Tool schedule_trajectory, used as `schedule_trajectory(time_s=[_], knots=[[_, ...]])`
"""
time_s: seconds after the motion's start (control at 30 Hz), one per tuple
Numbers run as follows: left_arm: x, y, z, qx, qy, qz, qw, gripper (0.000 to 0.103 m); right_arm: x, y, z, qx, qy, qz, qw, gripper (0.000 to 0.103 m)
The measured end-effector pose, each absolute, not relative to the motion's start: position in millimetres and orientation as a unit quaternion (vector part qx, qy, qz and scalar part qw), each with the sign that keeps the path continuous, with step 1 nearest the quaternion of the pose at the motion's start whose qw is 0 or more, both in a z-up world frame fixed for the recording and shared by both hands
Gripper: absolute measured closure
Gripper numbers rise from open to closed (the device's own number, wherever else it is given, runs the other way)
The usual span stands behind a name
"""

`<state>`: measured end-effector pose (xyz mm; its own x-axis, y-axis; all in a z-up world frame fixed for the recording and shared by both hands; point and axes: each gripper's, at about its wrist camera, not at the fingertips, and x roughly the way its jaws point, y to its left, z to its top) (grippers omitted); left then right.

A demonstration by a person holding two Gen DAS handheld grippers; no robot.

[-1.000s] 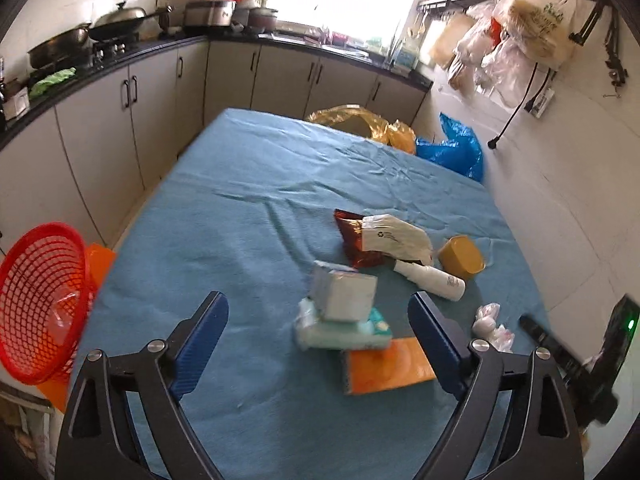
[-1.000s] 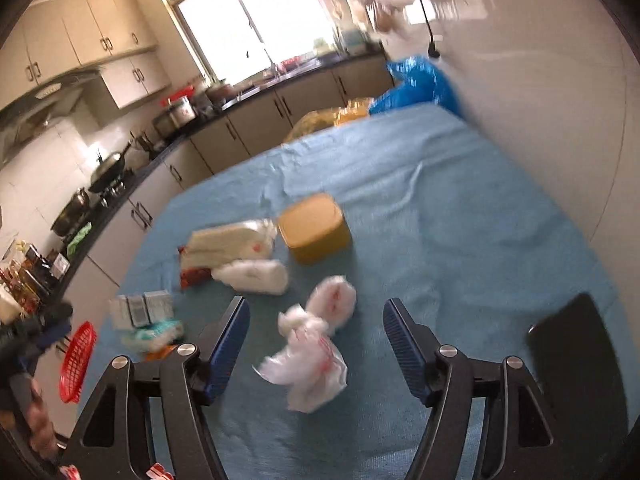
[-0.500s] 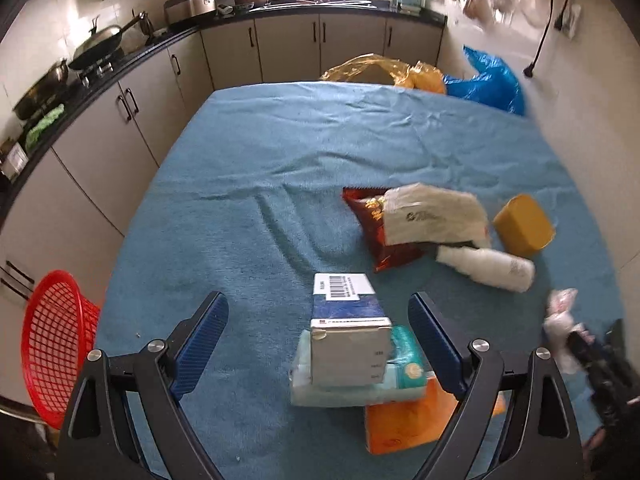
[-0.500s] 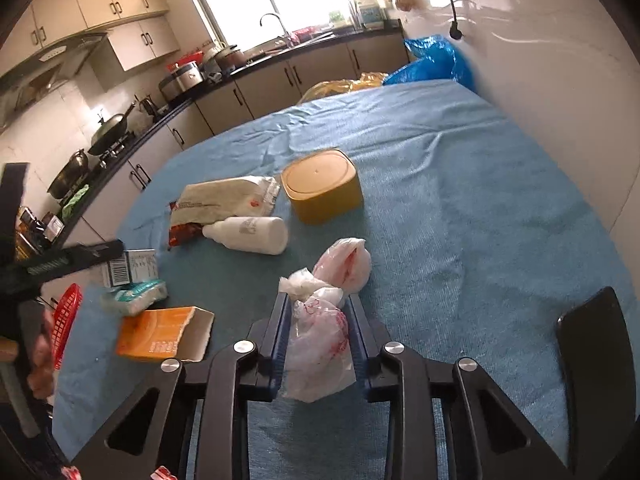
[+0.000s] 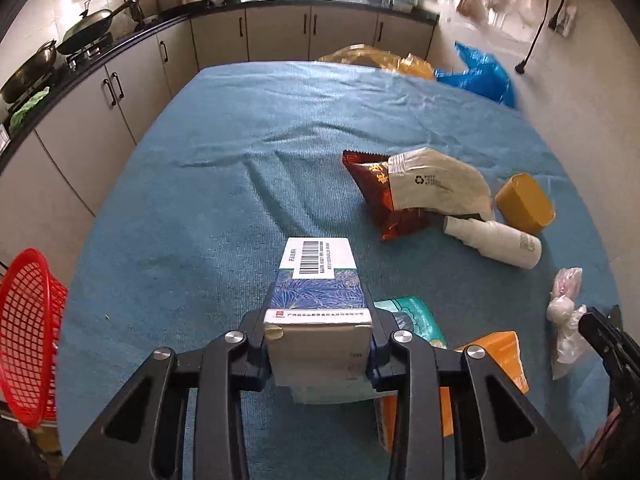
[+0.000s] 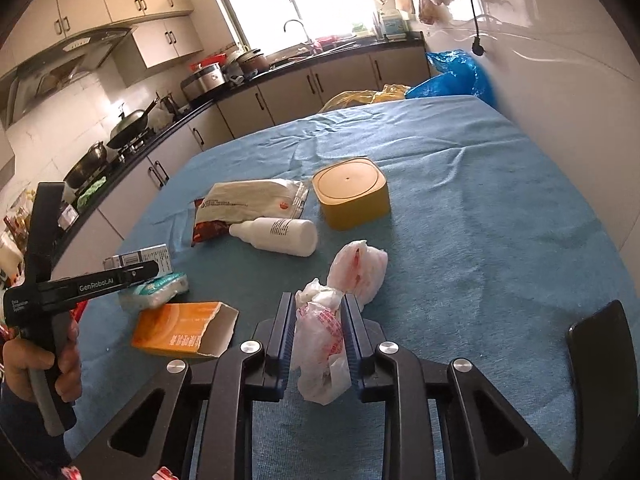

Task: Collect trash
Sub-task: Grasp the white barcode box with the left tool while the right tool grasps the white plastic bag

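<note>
My left gripper (image 5: pixel 318 344) is shut on a blue-and-white carton (image 5: pixel 318 300) with a barcode on top, over a green tissue pack (image 5: pixel 412 316). My right gripper (image 6: pixel 318 328) is shut on a crumpled white plastic bag (image 6: pixel 320 344) with red print. A second white wad (image 6: pixel 358 270) lies just beyond it. An orange box (image 6: pixel 182 334), a white bottle (image 6: pixel 276 234), a white pouch (image 6: pixel 252 200) over a red snack bag (image 5: pixel 380 196) and a yellow tub (image 6: pixel 352 192) lie on the blue tablecloth (image 5: pixel 240 160).
A red mesh basket (image 5: pixel 26 336) stands off the table's left edge. Kitchen cabinets (image 5: pixel 100 92) run along the left and far side. A blue bag (image 5: pixel 476 76) and a yellow bag (image 5: pixel 372 58) sit past the far edge. A white wall (image 6: pixel 580 100) borders the right.
My left gripper has moved in and closed on the carton. My right gripper closed on the plastic bag half a second ago and still holds it.
</note>
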<state>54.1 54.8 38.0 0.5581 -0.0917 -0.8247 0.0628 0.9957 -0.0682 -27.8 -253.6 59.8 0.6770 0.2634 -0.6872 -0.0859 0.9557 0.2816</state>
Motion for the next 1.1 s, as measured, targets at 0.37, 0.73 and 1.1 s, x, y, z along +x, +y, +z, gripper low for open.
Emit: schedule_trajectory(time_s=[0.37, 0.73, 1.1], knots=[[-5, 88, 62, -0.061, 0.358, -0.029, 0.931, 0.07, -28, -242, 55, 0.079, 0.396, 0.089, 0.911, 0.062], [-50, 99, 58, -0.08, 0.32, -0.024, 0.944, 0.07, -24, -243, 42, 0.07, 0.42, 0.057, 0.903, 0.068], [-57, 97, 45, -0.088, 0.308, -0.029, 0.947, 0.07, -72, -208, 88, 0.03, 0.266, 0.152, 0.951, 0.073]])
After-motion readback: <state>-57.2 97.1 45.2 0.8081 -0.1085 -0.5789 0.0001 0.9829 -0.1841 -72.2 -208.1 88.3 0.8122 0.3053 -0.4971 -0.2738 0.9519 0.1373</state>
